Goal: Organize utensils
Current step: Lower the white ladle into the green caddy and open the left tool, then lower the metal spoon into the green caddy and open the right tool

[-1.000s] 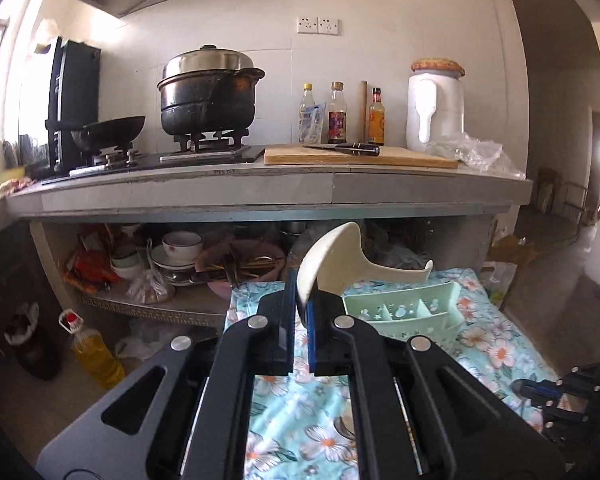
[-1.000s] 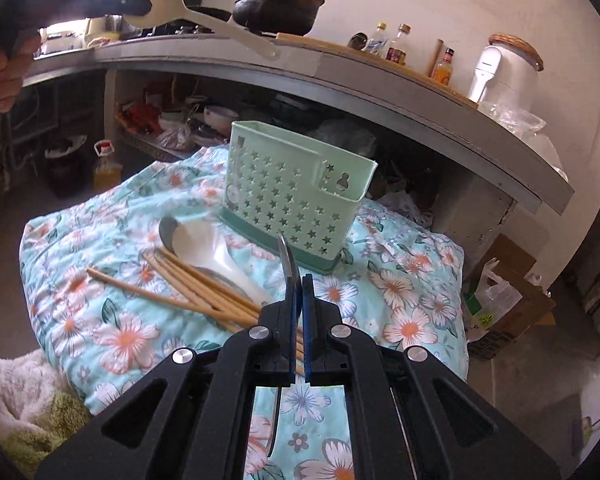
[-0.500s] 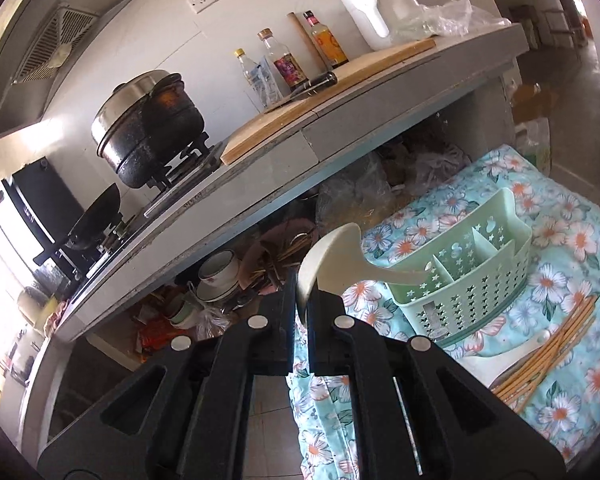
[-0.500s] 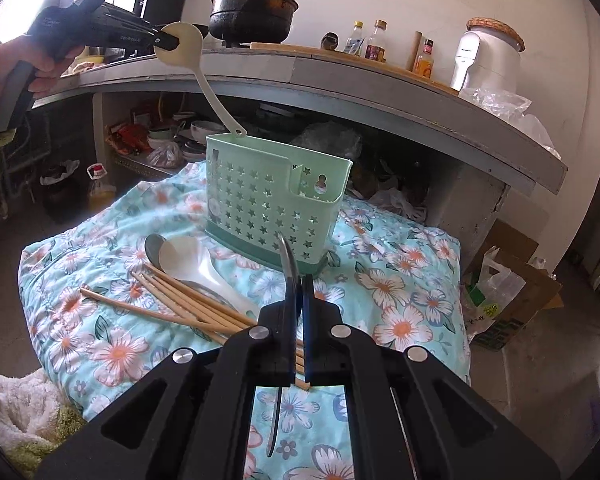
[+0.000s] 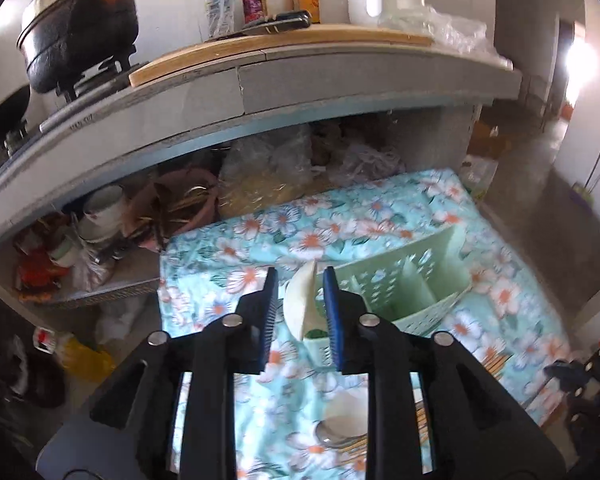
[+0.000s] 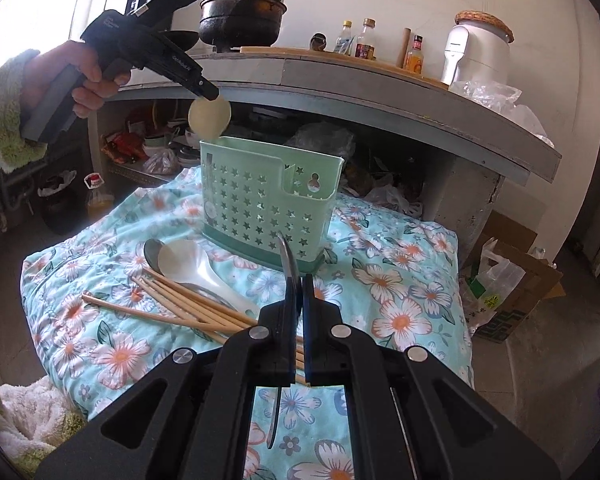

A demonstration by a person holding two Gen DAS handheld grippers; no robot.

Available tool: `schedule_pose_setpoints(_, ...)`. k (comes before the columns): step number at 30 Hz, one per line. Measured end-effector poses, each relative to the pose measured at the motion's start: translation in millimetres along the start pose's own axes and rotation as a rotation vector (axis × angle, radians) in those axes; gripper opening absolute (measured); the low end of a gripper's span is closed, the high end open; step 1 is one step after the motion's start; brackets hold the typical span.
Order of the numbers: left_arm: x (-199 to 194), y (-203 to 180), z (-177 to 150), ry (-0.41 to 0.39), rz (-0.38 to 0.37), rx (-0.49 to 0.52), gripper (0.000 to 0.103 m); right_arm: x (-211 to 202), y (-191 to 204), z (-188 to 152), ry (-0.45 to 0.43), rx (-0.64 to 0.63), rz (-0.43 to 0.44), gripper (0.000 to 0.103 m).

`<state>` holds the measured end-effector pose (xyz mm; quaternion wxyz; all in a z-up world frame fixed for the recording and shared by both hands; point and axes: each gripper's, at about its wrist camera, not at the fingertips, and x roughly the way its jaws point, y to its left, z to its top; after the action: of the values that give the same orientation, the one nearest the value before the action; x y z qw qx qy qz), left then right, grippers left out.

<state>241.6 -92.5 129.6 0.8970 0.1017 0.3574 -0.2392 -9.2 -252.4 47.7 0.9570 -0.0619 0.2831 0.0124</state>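
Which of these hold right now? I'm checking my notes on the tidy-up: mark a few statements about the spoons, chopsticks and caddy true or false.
1. The white spoon stands bowl-up in the green caddy. True.
2. The left gripper is clamped on that spoon. False: its jaws have just been opening and stand clear of it.
3. The right gripper holds a metal spoon. True.
4. The chopsticks are in the caddy. False: they lie on the floral cloth.
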Motion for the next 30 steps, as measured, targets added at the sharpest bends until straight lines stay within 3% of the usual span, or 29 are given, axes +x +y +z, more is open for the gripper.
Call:
schedule_pose_setpoints(7,-30.3,20.4,-33.5,-0.206,-0.085,-0.224,0.054,2.5,-25.3,20.8,-0.048,0.128,0.032,0.003)
schedule_pose_setpoints(11,-46.2,26.5,-70.6,-0.252,-0.079,-0.296,0.068,8.2,-46.0,54.8,-0.143,0.236,0.056,0.003)
schedule_pose_setpoints(16,-55.5,25.5,-132.6,-0.243,-0.051,-0.360,0.083,23.4,-70.7,106.1,-0.291,0.365,0.078,0.003)
schedule_pose_setpoints(21,-65.0,23.7,-190.9,-0.214,-0.007,-0.396,0.087,49.9,-70.1,142.9,-0.362,0.381,0.046,0.003)
schedule_pose_setpoints(26,-70.2,23.4,-234.8,-0.175,0.010,-0.441,0.089,79.1,-60.7,158.0,-0.387,0.348,-0.001,0.003)
schedule_pose_setpoints(30,-65.7,22.1,-255.6,-0.140,-0.001,-0.485,0.089,115.4,-48.0,146.6,-0.330,0.306,-0.015,0.003)
